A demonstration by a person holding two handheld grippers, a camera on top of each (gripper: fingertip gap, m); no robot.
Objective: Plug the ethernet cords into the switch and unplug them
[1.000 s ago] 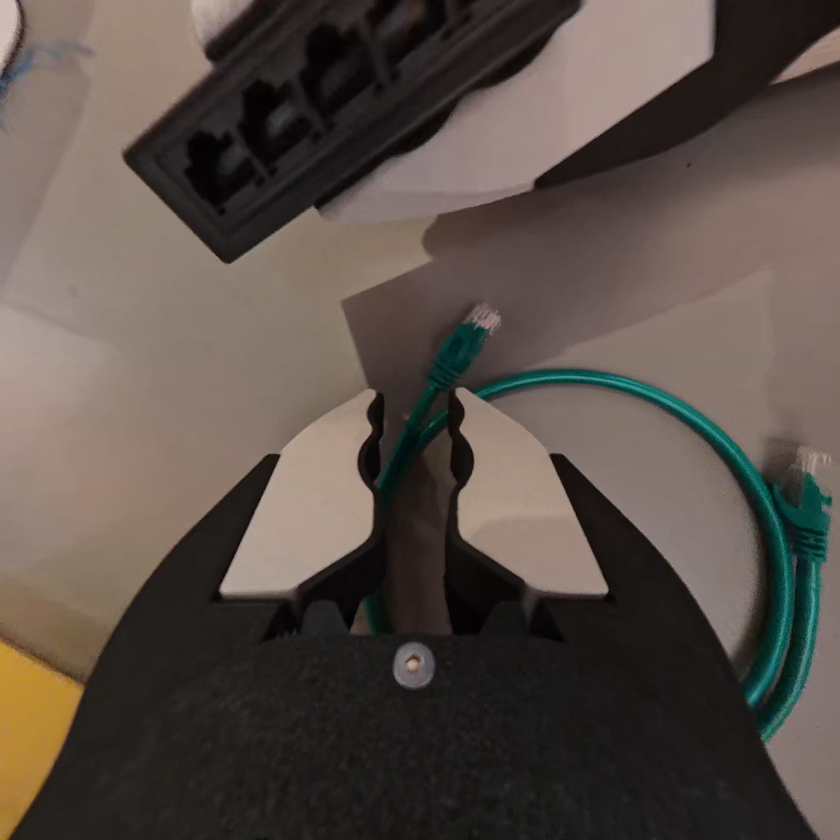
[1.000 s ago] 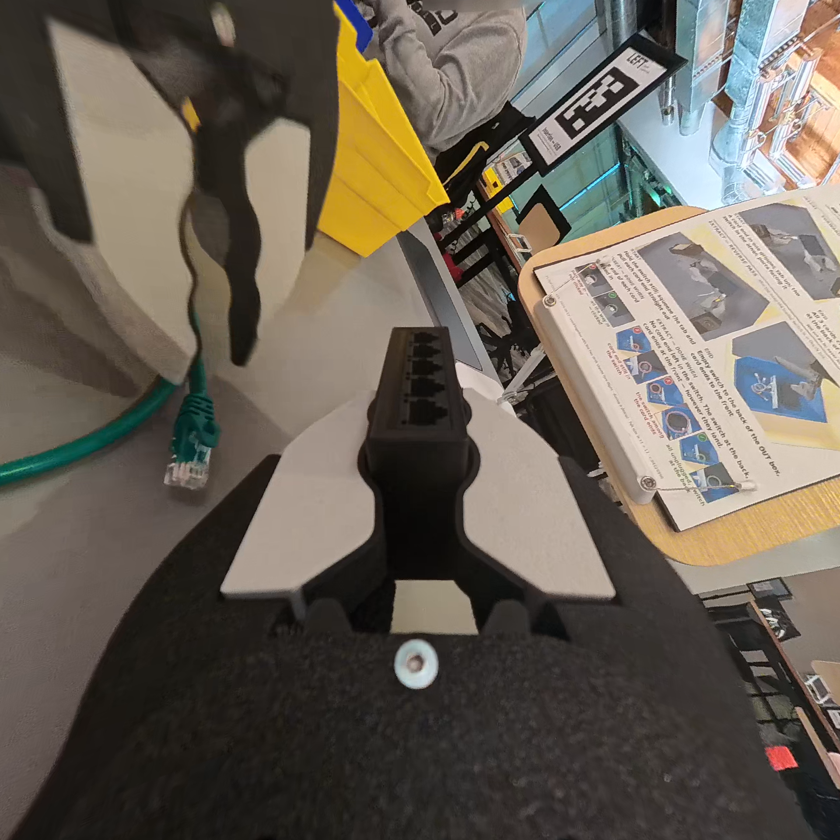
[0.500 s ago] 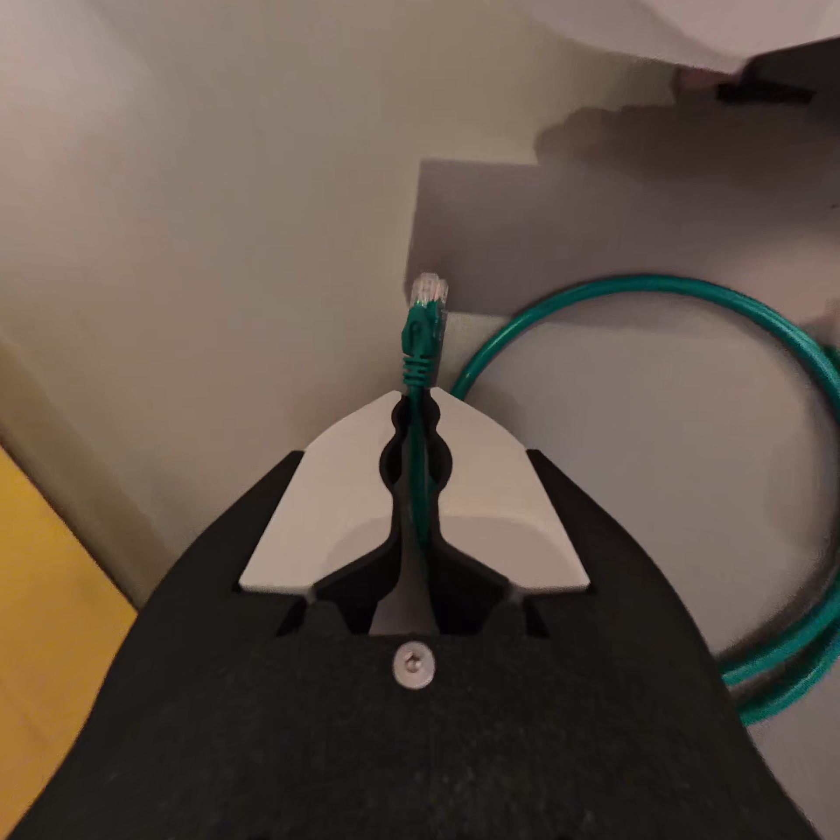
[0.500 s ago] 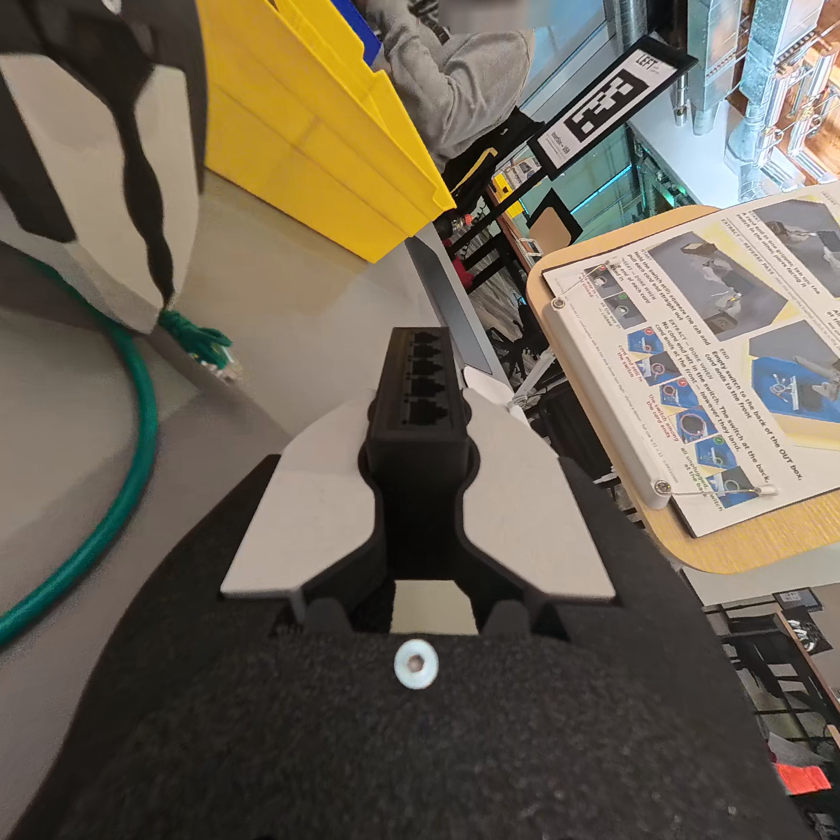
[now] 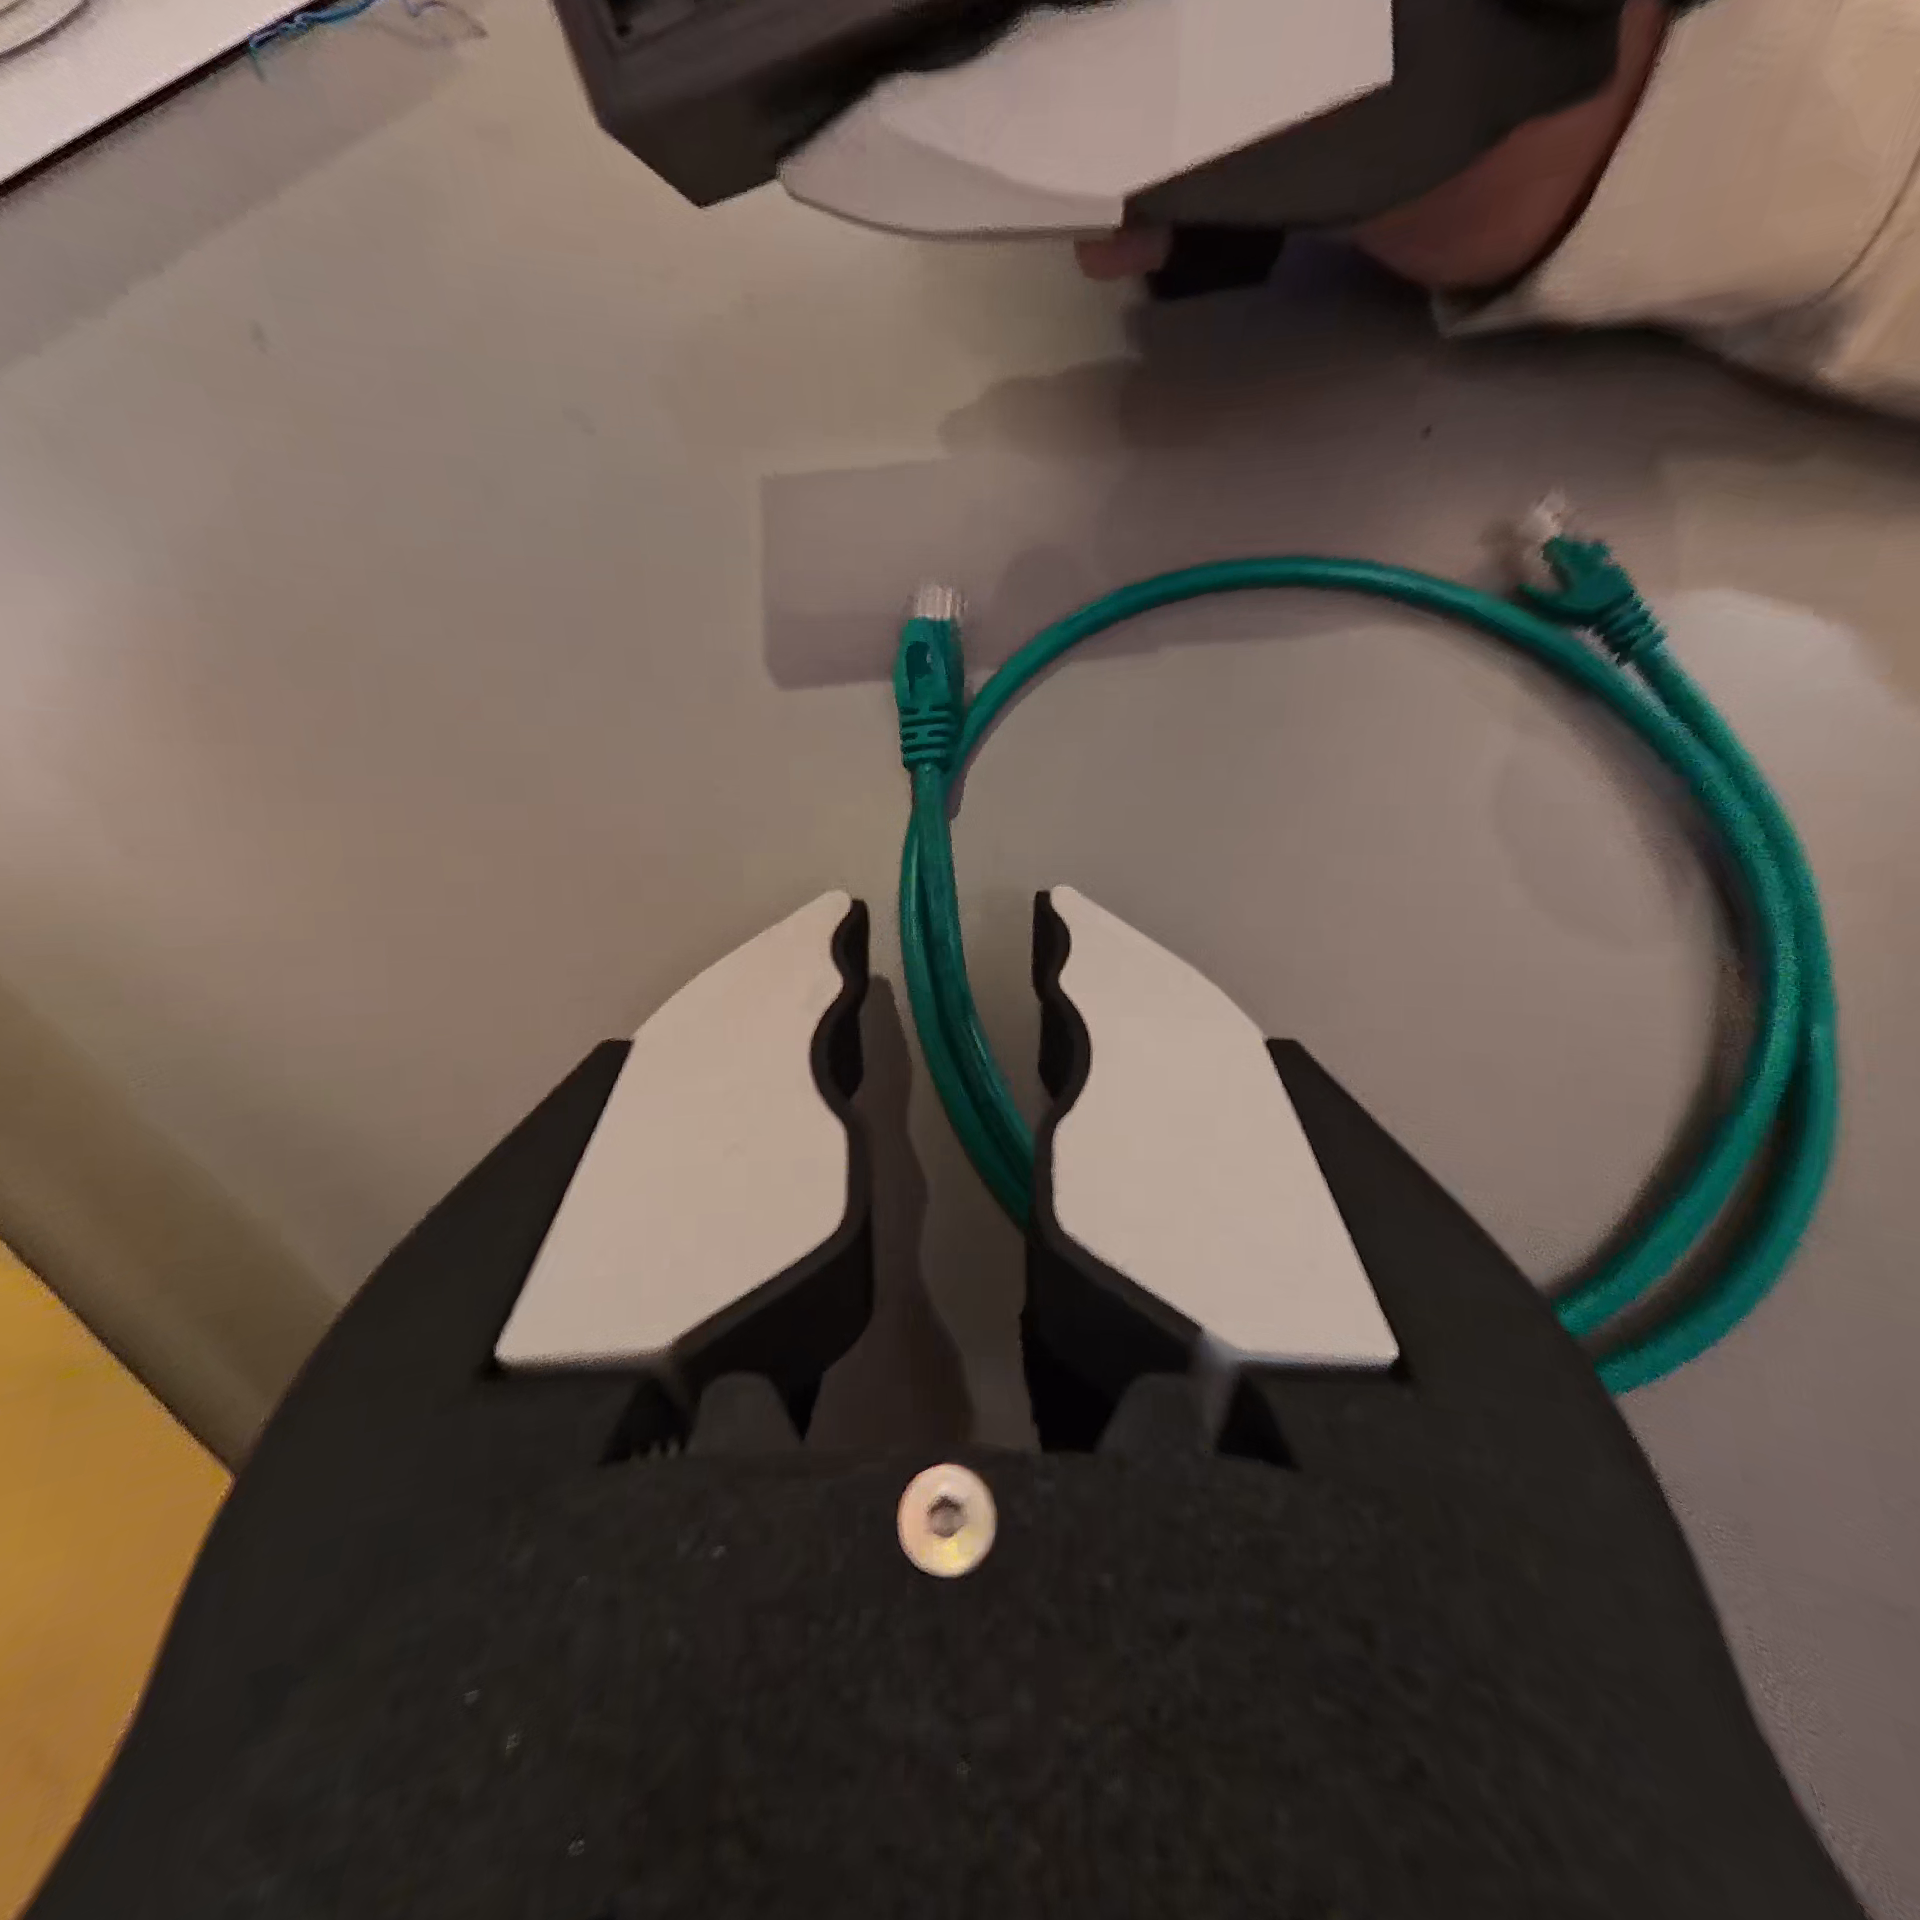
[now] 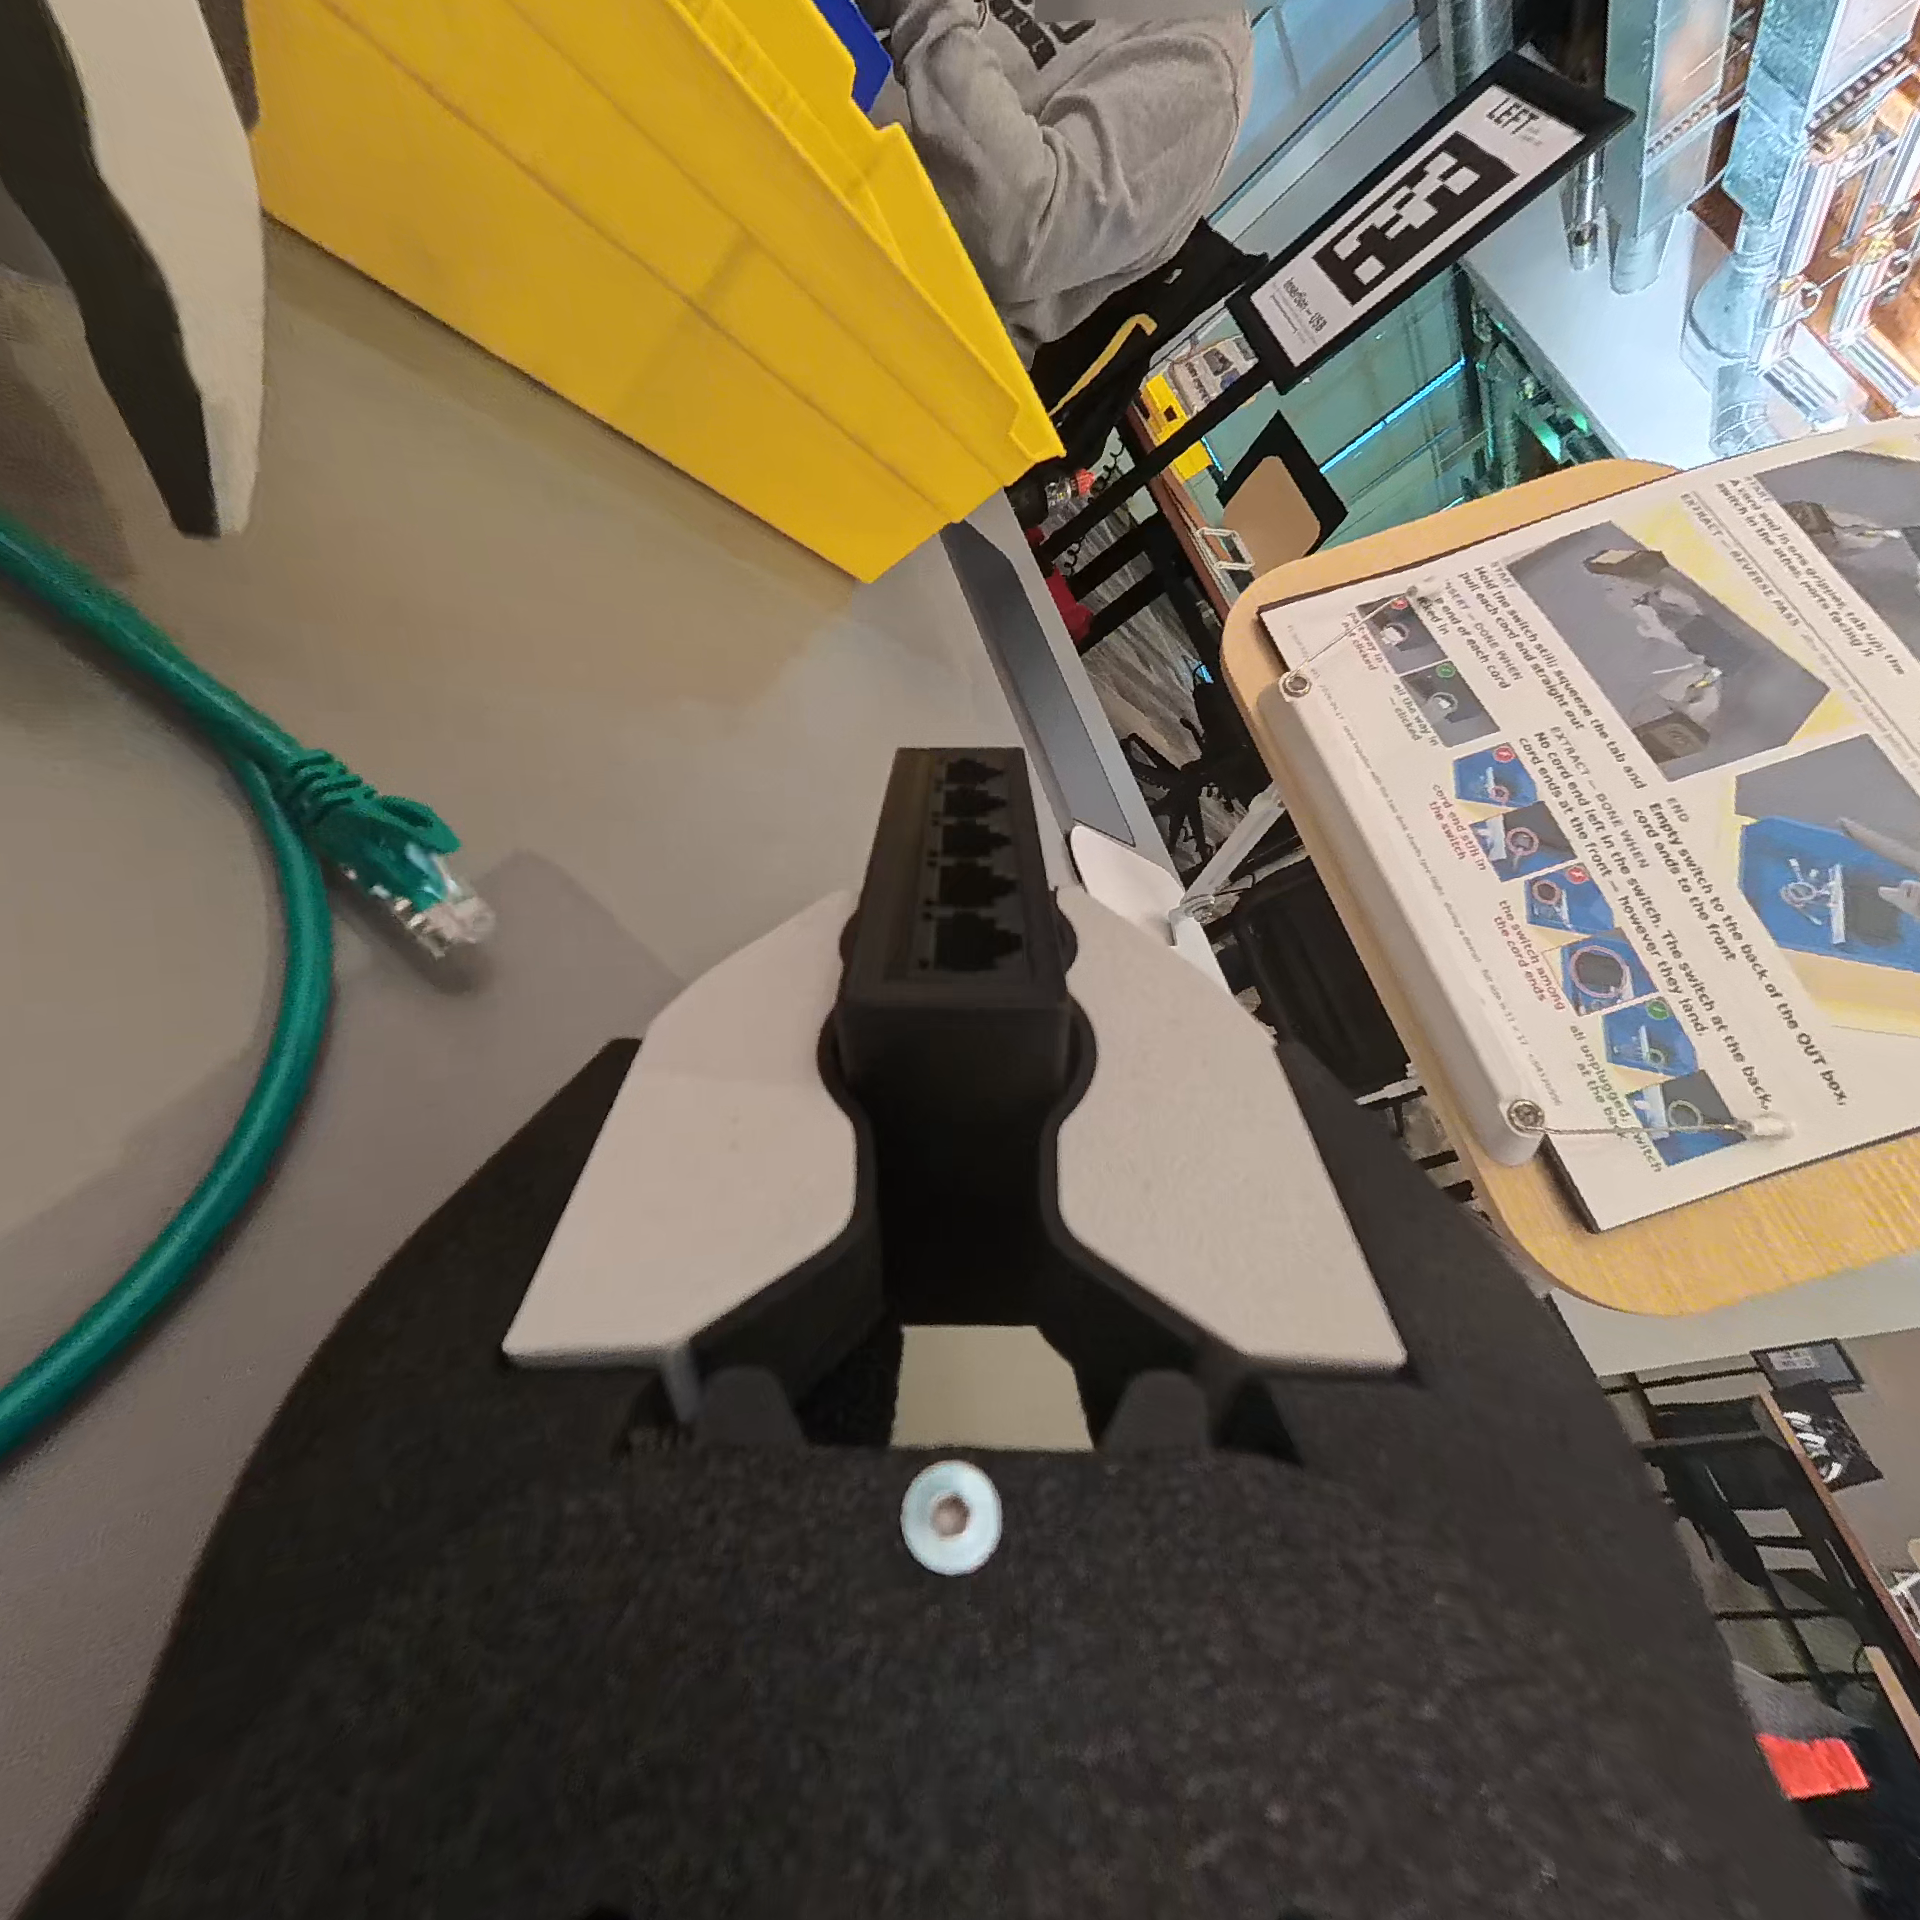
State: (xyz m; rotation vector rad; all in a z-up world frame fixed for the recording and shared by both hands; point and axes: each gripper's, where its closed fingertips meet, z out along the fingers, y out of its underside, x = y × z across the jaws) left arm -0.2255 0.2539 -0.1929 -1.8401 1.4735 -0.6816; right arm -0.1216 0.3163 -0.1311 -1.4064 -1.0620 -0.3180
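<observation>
A green ethernet cord [image 5: 1756,935] lies looped on the grey table [image 5: 416,623]. One plug [image 5: 928,675] points away from me, the other plug [image 5: 1579,592] lies at the right. My left gripper [image 5: 943,909] is open and empty, and the cord runs between its fingers on the table. My right gripper [image 6: 956,925] is shut on a black switch [image 6: 961,894] with its row of empty ports facing up, held above the table. The switch [image 5: 707,114] also shows blurred at the top of the left wrist view. A cord plug [image 6: 405,862] lies left of the switch.
Yellow bins [image 6: 644,260] stand at the table's far side. A wooden board with an instruction sheet [image 6: 1558,831] is at the right, beyond the table edge. A person in a grey top [image 6: 1070,135] is behind. A sleeve [image 5: 1714,208] is at the top right.
My left gripper was shut on the cord near its plug half a second ago; it has opened and the cord now lies on the table. The right gripper still holds the switch.
</observation>
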